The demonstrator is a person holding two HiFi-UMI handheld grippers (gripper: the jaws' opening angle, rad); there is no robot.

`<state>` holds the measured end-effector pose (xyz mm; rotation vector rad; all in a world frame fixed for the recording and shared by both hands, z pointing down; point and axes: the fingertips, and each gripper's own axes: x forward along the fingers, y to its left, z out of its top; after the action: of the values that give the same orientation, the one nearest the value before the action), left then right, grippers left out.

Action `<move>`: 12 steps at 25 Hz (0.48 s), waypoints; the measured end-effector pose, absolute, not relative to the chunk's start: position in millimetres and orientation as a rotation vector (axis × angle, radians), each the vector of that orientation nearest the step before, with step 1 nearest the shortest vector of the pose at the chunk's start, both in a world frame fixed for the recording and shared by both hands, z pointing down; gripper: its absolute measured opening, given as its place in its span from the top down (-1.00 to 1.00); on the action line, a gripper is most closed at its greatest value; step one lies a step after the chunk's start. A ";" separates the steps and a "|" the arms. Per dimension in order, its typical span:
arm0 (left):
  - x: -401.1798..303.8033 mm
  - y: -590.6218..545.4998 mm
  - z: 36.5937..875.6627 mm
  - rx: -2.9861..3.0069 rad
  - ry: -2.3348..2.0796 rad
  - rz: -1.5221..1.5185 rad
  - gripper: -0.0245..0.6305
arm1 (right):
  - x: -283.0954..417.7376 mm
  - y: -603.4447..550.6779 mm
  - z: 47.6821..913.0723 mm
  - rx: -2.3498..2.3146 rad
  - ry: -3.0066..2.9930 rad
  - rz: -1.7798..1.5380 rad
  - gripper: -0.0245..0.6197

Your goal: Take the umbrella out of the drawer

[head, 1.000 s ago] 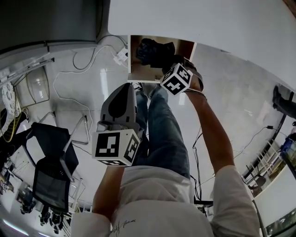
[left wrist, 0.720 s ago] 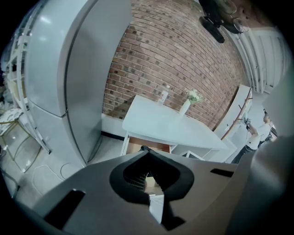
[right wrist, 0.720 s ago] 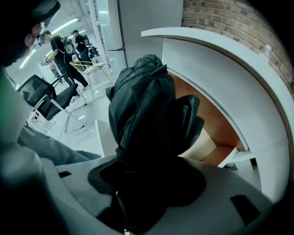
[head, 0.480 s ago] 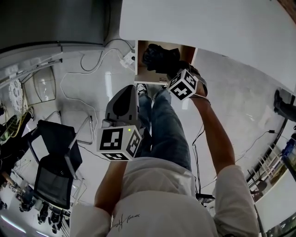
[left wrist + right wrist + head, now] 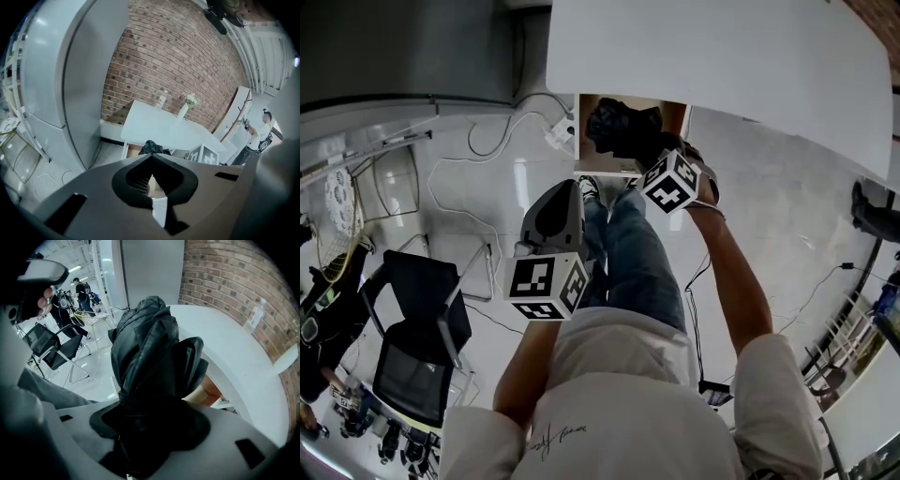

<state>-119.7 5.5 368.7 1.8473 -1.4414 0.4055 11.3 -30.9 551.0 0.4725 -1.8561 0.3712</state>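
Right gripper clamped on black folded umbrella, jaws pinched round bundled fabric. Over last second, umbrella lifted higher. Now held above open drawer at near edge of white table, with drawer floor seen beneath. Left gripper kept back at near left, jaws pressed together, nothing between. Judged: removal nearly done, umbrella only to be carried clear of table edge.
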 end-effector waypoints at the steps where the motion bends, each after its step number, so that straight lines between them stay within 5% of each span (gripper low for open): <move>1: -119.4 4.8 366.0 1.853 -1.440 0.403 0.87 | 11.5 -30.9 546.7 0.478 -1.858 0.374 0.12; 12: -121.4 3.9 331.0 1.928 -1.427 0.386 0.87 | 6.9 -22.7 495.7 0.542 -1.900 0.378 0.12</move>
<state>-121.4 3.9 331.0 1.9277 -1.4274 0.3860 6.9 -22.7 495.7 0.5415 -1.9003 0.3782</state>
